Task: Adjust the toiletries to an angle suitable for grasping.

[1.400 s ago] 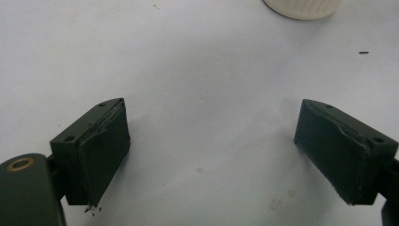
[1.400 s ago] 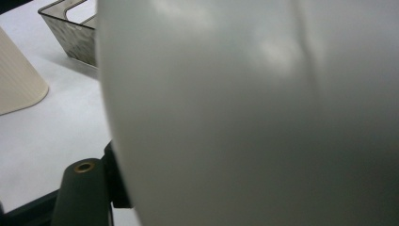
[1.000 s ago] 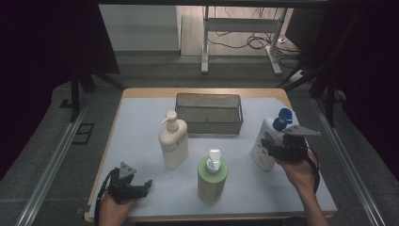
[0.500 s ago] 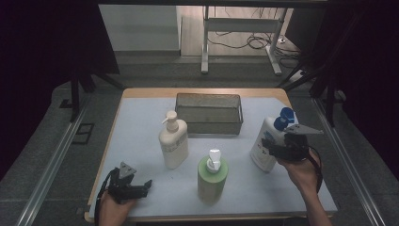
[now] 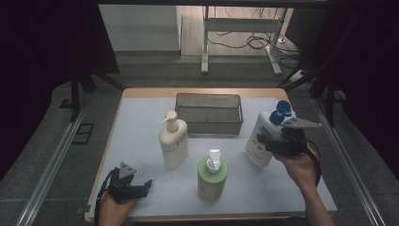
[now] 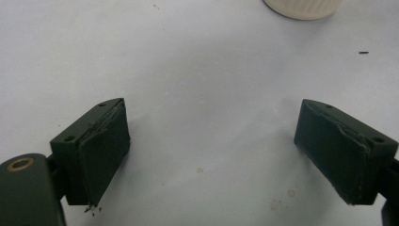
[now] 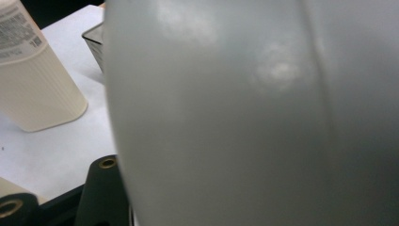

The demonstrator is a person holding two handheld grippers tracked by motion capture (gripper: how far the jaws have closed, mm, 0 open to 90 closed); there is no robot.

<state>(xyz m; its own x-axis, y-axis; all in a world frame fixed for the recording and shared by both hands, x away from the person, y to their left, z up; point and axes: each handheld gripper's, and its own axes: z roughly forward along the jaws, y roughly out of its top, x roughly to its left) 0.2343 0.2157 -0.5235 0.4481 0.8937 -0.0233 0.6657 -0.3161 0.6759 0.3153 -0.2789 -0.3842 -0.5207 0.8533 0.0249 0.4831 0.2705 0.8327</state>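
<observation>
The right claw (image 5: 263, 141) pinches a white bottle with a blue cap (image 5: 263, 134) near the right edge of the desk (image 5: 141, 122); the bottle leans with its cap tilted toward the far right corner, and whether its base touches the desk cannot be told. In the right gripper view the bottle's pale side sits right against the camera, with one black jaw pressed to it at lower left. A wire mesh basket (image 5: 209, 113) stands at the middle of the far edge, and nothing can be made out inside it. A cream pump bottle (image 5: 173, 143) stands upright just in front of the basket's left end. A green pump bottle (image 5: 211, 176) with a white pump head stands upright nearer the front edge, between the two hands. The left claw (image 5: 146, 185) rests at the front left corner, its jaws spread wide over bare desk with nothing between them.
</observation>
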